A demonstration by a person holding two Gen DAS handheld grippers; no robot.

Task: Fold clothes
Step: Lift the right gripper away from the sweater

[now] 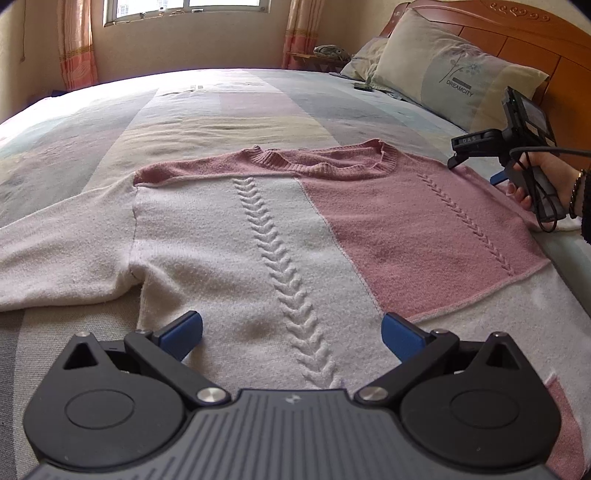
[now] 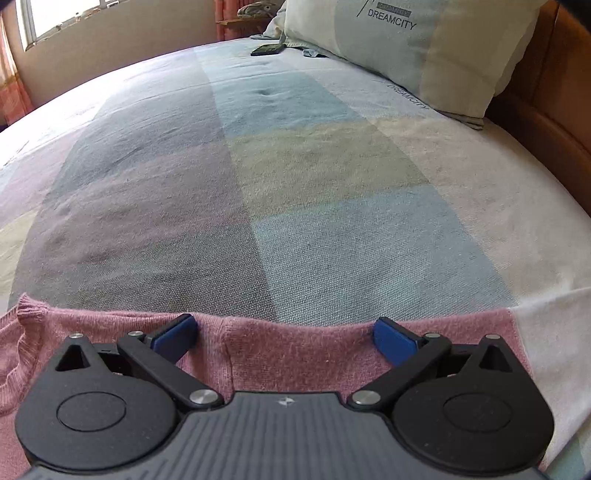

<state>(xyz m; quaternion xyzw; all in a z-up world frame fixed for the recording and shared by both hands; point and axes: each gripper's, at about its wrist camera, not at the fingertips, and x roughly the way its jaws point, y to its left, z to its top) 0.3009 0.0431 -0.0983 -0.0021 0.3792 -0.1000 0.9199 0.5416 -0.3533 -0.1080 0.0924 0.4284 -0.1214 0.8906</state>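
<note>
A pink-and-white knit sweater (image 1: 280,229) lies flat, front up, on the bed (image 1: 221,107), left sleeve spread outward.

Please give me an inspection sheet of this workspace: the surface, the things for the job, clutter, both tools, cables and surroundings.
Surface: bed with a pastel patchwork cover, lightly wrinkled.
Job's things: pink and white sweater lying flat, not yet folded, one sleeve spread sideways.
Clutter: small dark flat device near the pillows.
Tools: left tool open over the sweater's lower part; right tool open at the pink shoulder edge, held by a hand.
Cables: black cable running from the right tool.
Surroundings: window, curtains, wooden headboard.
</note>
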